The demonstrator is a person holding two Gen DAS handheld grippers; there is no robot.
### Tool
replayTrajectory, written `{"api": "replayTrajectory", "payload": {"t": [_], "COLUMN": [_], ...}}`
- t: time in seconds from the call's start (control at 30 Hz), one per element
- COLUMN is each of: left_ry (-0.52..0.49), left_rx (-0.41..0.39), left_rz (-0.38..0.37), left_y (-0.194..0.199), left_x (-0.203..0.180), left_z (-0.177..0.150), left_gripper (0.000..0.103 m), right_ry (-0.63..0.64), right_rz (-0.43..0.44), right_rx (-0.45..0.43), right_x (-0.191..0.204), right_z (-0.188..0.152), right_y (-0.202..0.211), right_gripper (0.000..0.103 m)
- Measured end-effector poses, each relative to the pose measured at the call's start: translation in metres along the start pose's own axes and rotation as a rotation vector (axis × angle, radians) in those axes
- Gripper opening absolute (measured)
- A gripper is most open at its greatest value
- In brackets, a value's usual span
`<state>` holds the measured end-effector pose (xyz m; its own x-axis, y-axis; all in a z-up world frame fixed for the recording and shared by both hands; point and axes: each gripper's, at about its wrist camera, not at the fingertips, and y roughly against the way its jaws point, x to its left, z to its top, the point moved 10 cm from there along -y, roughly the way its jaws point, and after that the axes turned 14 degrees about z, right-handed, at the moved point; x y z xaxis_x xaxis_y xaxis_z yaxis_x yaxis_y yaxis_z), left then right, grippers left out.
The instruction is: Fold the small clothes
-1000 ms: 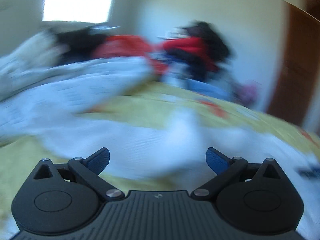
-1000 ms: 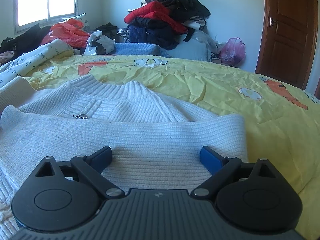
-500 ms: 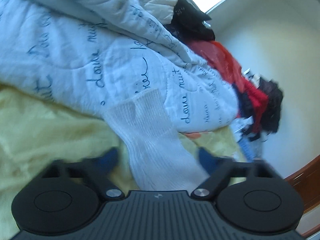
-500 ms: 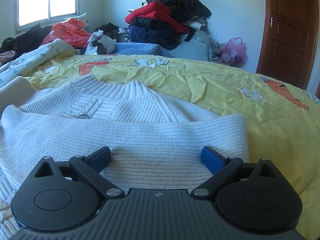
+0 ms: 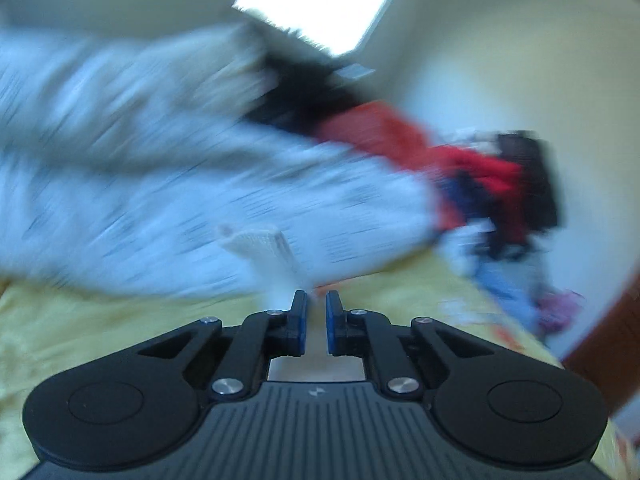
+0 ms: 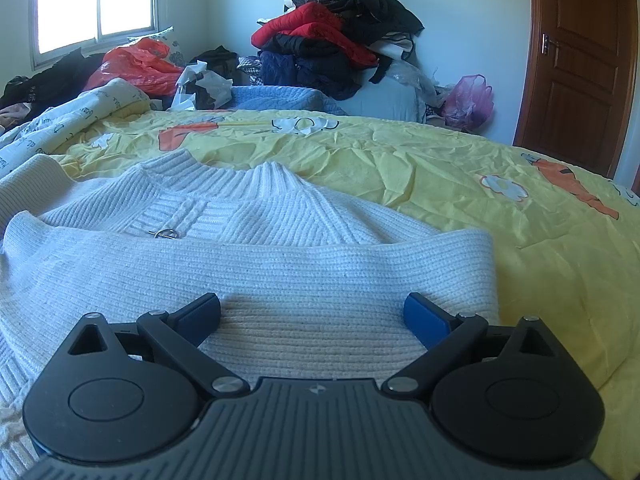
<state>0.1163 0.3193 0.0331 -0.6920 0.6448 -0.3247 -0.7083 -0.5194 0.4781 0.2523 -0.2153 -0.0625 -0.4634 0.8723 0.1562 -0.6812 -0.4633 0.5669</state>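
Observation:
A white knit sweater (image 6: 256, 280) lies flat on the yellow bedsheet (image 6: 440, 168), with its right sleeve folded across the chest. My right gripper (image 6: 312, 306) hovers open just over that folded sleeve, nothing between its fingers. In the blurred left wrist view, my left gripper (image 5: 316, 308) is closing tight on the sweater's other sleeve. The ribbed cuff (image 5: 260, 242) sticks out past the blue pads and white knit shows in the narrow gap between them.
A white quilt with dark lettering (image 6: 60, 128) is bunched along the left side of the bed. Piles of red and dark clothes (image 6: 332, 44) and plastic bags stand beyond the far edge. A brown door (image 6: 580, 64) is at the right.
The left gripper went from wide open around the sleeve to shut on it, and it has lifted and rolled with the cuff. The right gripper has stayed still and open.

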Motion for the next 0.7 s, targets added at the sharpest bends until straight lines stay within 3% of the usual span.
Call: {"api": "replayTrajectory", "payload": {"t": [0.1, 0.17, 0.27, 0.33, 0.4, 0.5, 0.53, 0.6, 0.63, 0.7], "left_ry": [-0.175, -0.339, -0.554, -0.694, -0.763, -0.714, -0.666, -0.520, -0.425, -0.171], "left_rx": [-0.114, -0.142, -0.080, -0.015, 0.026, 0.086, 0.104, 0.109, 0.109, 0.097], "left_rz": [-0.201, -0.349, -0.489, -0.519, -0.536, -0.508, -0.466, -0.359, -0.300, -0.175], "left_y": [0.063, 0.102, 0.134, 0.146, 0.154, 0.143, 0.131, 0.104, 0.089, 0.060], "left_x": [-0.094, -0.160, -0.222, -0.240, -0.237, -0.206, -0.188, -0.148, -0.123, -0.060], "left_z": [-0.016, -0.056, -0.140, -0.198, -0.228, -0.220, -0.205, -0.165, -0.144, -0.099], "left_gripper": [0.009, 0.009, 0.009, 0.010, 0.010, 0.018, 0.031, 0.069, 0.098, 0.103], "right_ry": [-0.004, -0.013, -0.026, -0.036, -0.050, -0.067, -0.072, -0.078, -0.077, -0.072], "right_rz": [0.005, 0.012, 0.022, 0.031, 0.043, 0.061, 0.066, 0.073, 0.073, 0.070], "right_rx": [-0.002, -0.006, -0.013, -0.019, -0.028, -0.041, -0.044, -0.050, -0.050, -0.049], "right_x": [0.000, -0.001, -0.002, -0.004, -0.005, -0.007, -0.007, -0.007, -0.007, -0.006], "right_z": [0.000, 0.000, 0.001, 0.002, 0.002, 0.002, 0.002, 0.003, 0.003, 0.003], "right_y": [0.000, 0.001, 0.001, 0.002, 0.003, 0.005, 0.006, 0.007, 0.007, 0.007], "right_gripper": [0.098, 0.098, 0.098, 0.098, 0.098, 0.098, 0.098, 0.099, 0.099, 0.099]}}
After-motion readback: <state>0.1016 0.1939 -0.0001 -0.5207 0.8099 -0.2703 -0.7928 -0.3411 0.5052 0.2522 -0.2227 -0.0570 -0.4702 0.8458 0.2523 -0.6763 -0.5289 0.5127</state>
